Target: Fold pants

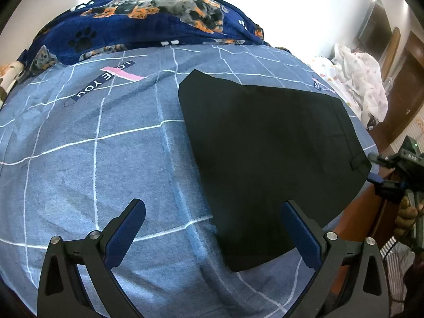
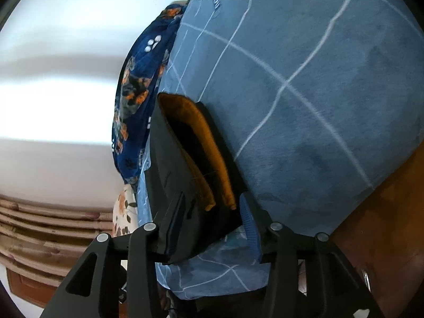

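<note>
Black pants (image 1: 267, 159) lie folded flat on the blue checked bedsheet (image 1: 92, 159), toward the bed's right edge. My left gripper (image 1: 213, 232) is open and empty, hovering above the near left corner of the pants. In the right wrist view the pants' waistband (image 2: 190, 182) with its orange lining (image 2: 209, 159) sits between my right gripper's (image 2: 209, 228) fingers at the bed's edge. The right gripper looks shut on the waistband corner together with a bit of sheet. The right gripper also shows at the far right of the left wrist view (image 1: 384, 180).
A dark blue dog-print blanket (image 1: 148, 23) is bunched along the far side of the bed. A white patterned cloth (image 1: 360, 84) lies at the far right. A brown wooden bed frame (image 2: 392, 212) and floor lie beyond the right edge.
</note>
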Action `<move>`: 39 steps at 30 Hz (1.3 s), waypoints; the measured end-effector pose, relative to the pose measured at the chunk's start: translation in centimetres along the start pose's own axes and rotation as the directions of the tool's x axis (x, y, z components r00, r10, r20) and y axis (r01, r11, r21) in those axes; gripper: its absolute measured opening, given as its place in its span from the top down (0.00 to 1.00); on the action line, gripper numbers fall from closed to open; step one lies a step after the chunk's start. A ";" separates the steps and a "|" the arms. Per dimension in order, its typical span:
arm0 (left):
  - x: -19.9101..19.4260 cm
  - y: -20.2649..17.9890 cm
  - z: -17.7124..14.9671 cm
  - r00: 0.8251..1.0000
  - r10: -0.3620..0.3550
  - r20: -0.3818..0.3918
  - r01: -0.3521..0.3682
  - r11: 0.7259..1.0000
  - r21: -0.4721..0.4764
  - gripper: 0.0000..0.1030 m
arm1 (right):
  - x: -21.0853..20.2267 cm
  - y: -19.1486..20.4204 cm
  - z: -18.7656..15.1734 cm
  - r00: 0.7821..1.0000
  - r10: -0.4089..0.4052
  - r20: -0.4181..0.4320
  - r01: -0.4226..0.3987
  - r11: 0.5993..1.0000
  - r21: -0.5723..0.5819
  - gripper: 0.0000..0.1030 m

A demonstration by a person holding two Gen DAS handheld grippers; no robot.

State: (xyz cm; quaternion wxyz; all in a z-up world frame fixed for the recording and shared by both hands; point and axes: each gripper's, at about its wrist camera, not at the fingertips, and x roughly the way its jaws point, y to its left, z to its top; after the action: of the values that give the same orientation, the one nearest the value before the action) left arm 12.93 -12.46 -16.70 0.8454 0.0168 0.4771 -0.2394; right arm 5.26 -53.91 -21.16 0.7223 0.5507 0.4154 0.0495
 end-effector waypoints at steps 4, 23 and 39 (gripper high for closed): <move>-0.2 0.2 0.2 1.000 0.002 0.005 -0.002 1.000 -0.011 0.01 | 0.7 0.4 -0.4 1.000 -0.026 -0.005 0.026 0.999 -0.045 0.81; 0.6 1.3 0.7 1.000 0.006 0.000 -0.006 0.999 -0.041 0.01 | 0.8 1.3 0.2 0.997 -0.072 -0.018 0.070 0.989 -0.131 0.62; 2.6 1.4 1.8 0.999 0.034 -0.035 -0.033 0.999 0.014 0.01 | 4.9 2.9 3.8 0.979 -0.155 -0.134 0.112 0.952 -0.285 0.56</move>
State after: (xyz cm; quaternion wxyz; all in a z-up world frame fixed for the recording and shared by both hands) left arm 16.09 -12.75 -18.09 0.8407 0.0348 0.4898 -0.2281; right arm 12.04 -53.05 -21.25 0.7591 0.4098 0.4957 0.1006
